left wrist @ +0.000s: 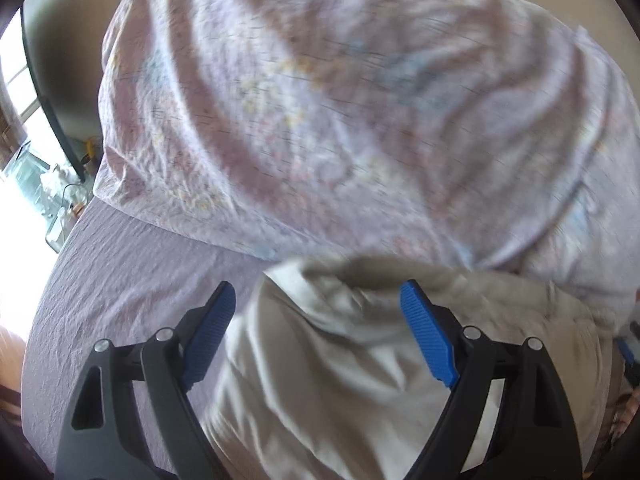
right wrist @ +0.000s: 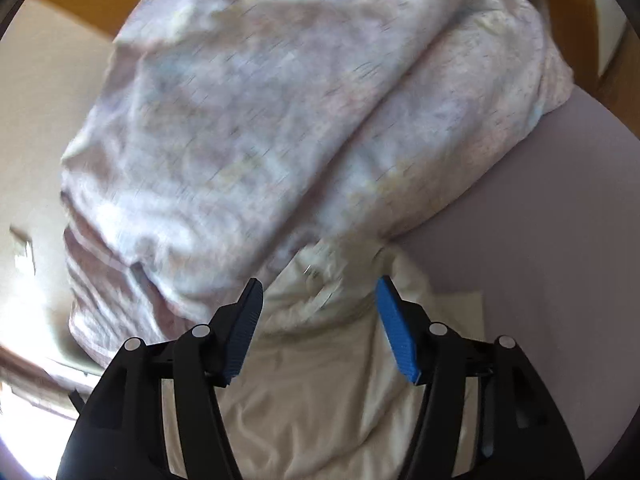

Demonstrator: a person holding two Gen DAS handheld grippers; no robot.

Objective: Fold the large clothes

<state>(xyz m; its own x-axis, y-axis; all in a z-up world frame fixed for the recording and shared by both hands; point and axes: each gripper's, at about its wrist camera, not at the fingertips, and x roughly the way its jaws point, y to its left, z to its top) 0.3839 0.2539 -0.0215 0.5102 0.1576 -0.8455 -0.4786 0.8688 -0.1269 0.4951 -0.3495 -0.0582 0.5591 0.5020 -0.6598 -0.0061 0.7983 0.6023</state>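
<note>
Bedroom in a home. We note a lilac fitted sheet (left wrist: pixel 120 280) over a mattress and a floral duvet (left wrist: pixel 320 120) heaped upper frame. Bright window (left wrist: pixel 16 80) at far left.

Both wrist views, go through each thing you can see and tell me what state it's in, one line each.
Left gripper: jaws open, holding nothing, over the garment.
Right gripper: jaws open, holding nothing.
Beige garment: crumpled, not folded, lying on the sheet.
Floral duvet: bunched up in a rumpled heap behind the garment.
Lilac sheet: spread over the bed, slightly wrinkled.
</note>
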